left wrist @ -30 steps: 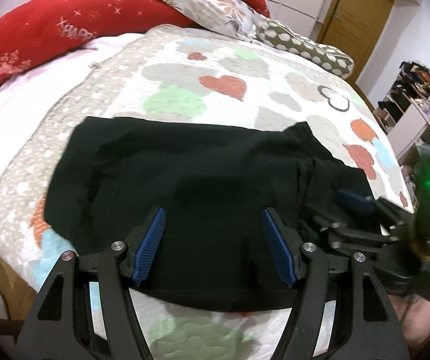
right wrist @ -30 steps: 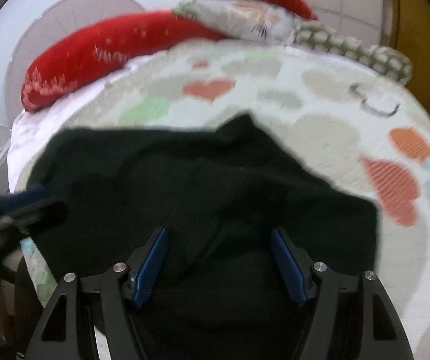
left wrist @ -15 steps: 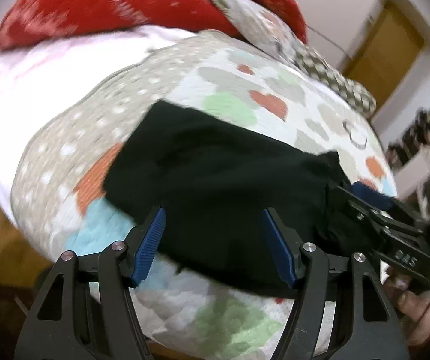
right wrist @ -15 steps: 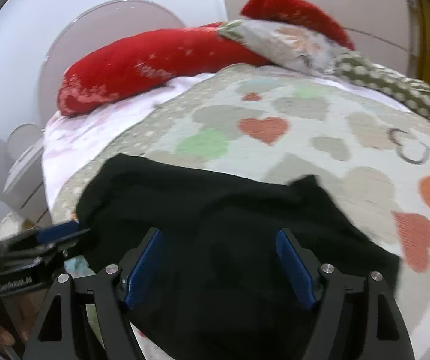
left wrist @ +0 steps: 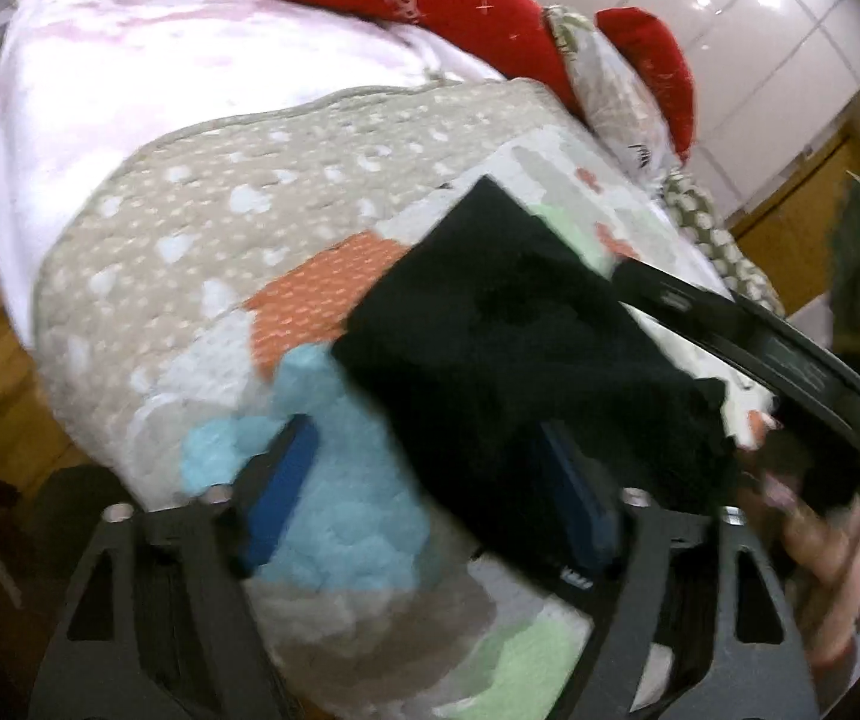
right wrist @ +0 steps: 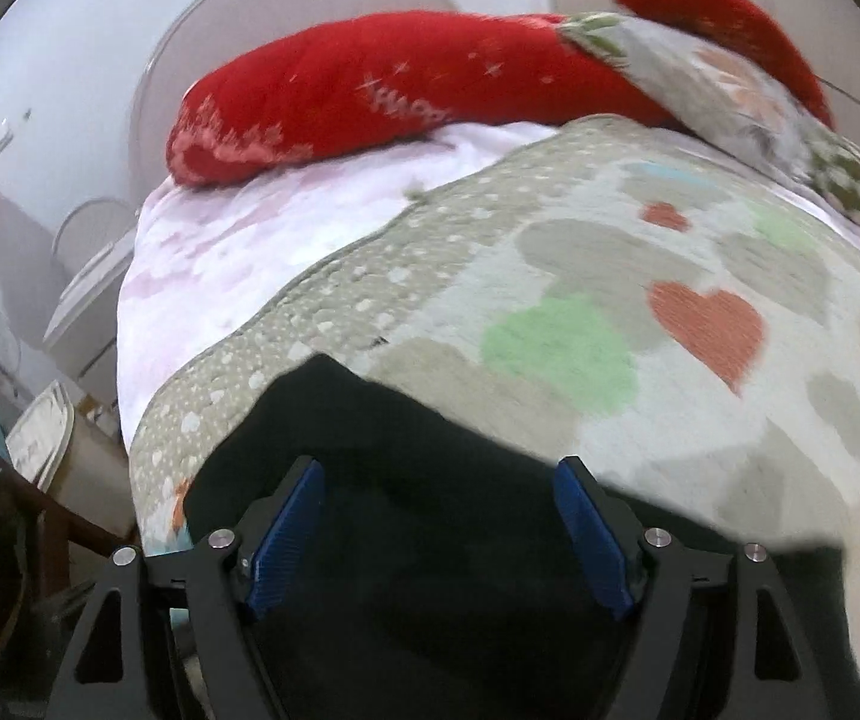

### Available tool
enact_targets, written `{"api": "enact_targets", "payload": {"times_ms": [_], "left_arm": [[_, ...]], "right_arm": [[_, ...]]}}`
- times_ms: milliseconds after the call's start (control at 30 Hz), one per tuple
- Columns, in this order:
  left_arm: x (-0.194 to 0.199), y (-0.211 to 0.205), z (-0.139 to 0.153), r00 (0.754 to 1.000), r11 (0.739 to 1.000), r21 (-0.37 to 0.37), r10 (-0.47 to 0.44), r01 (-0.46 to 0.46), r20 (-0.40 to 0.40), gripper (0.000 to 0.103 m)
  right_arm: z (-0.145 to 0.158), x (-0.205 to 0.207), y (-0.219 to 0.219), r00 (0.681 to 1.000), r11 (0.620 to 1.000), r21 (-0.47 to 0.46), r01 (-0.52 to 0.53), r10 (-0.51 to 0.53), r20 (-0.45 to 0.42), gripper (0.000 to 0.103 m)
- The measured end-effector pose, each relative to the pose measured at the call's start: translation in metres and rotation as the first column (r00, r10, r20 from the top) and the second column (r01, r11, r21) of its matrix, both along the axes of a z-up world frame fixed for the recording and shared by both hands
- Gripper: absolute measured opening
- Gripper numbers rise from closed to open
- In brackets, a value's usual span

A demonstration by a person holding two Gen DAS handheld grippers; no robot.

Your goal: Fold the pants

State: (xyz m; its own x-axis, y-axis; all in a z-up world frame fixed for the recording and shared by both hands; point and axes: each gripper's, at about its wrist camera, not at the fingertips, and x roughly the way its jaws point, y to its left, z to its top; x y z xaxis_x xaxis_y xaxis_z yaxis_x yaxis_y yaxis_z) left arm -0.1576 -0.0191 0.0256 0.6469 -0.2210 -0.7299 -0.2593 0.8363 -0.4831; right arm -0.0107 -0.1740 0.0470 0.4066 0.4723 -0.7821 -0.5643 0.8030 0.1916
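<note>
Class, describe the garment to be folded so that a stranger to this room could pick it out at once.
Start at the bed's heart-patterned quilt, below the long red pillow. At the quilt's near edge lie the black pants, in front of both open grippers. They are the only plain black thing on the pale quilt.

The right gripper, its blue-padded jaws wide apart, hangs over the black folded pants at the bottom of the frame. They lie on a heart-patterned quilt. A long red pillow lies across the top.
</note>
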Motion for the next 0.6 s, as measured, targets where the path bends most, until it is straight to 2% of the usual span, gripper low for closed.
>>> {"api": "enact_targets", "payload": {"times_ms": [33,133,233,300,333,367,400,433,467,500,600], "left_arm": [[0.002,0.000,-0.001,1.000,1.000,-0.020,-0.006,0.007,0.016,0.091],[0.011,-0.001,-0.005,0.999,1.000,-0.026,-0.014,0.014,0.031,0.091],[0.017,0.000,-0.007,0.999,0.999,-0.029,-0.016,0.018,0.046,0.091],[0.020,0.000,-0.006,0.998,0.999,-0.023,-0.025,0.027,0.059,0.091],[0.021,-0.001,-0.005,0.997,0.999,-0.015,-0.030,0.031,0.067,0.083],[0.021,-0.001,-0.003,0.997,0.999,-0.003,-0.031,0.032,0.067,0.066],[0.021,-0.002,-0.002,0.997,0.999,0.008,-0.033,0.033,0.068,0.057],[0.021,-0.002,0.001,0.996,0.999,0.001,-0.046,0.046,0.072,0.042],[0.020,-0.004,0.006,0.995,0.998,-0.006,-0.060,0.060,0.079,0.037],[0.018,-0.007,0.012,0.993,0.997,-0.003,-0.073,0.073,0.096,0.037],[0.003,-0.034,0.049,0.964,0.986,0.084,-0.162,0.147,0.210,0.037]], "right_arm": [[-0.003,0.005,0.010,1.000,1.000,-0.018,-0.018,0.018,-0.002,0.082],[-0.018,0.021,0.038,0.996,0.995,-0.056,-0.084,0.083,-0.019,0.082],[-0.041,0.036,0.052,0.989,0.994,0.016,-0.109,0.110,-0.103,0.083],[-0.052,0.039,0.053,0.989,0.994,0.071,-0.084,0.091,-0.113,0.079],[-0.052,0.038,0.051,0.991,0.994,0.079,-0.079,0.087,-0.106,0.069],[-0.048,0.038,0.045,0.990,0.990,0.117,-0.075,0.088,-0.114,0.051],[-0.043,0.038,0.039,0.987,0.985,0.158,-0.072,0.093,-0.129,0.046],[-0.038,0.038,0.031,0.986,0.980,0.190,-0.063,0.091,-0.140,0.040],[-0.031,0.038,0.022,0.985,0.974,0.220,-0.058,0.091,-0.145,0.036],[-0.023,0.036,0.015,0.986,0.968,0.245,-0.048,0.086,-0.146,0.035],[0.012,0.018,-0.026,0.994,0.939,0.345,-0.008,0.045,-0.098,0.033]]}}
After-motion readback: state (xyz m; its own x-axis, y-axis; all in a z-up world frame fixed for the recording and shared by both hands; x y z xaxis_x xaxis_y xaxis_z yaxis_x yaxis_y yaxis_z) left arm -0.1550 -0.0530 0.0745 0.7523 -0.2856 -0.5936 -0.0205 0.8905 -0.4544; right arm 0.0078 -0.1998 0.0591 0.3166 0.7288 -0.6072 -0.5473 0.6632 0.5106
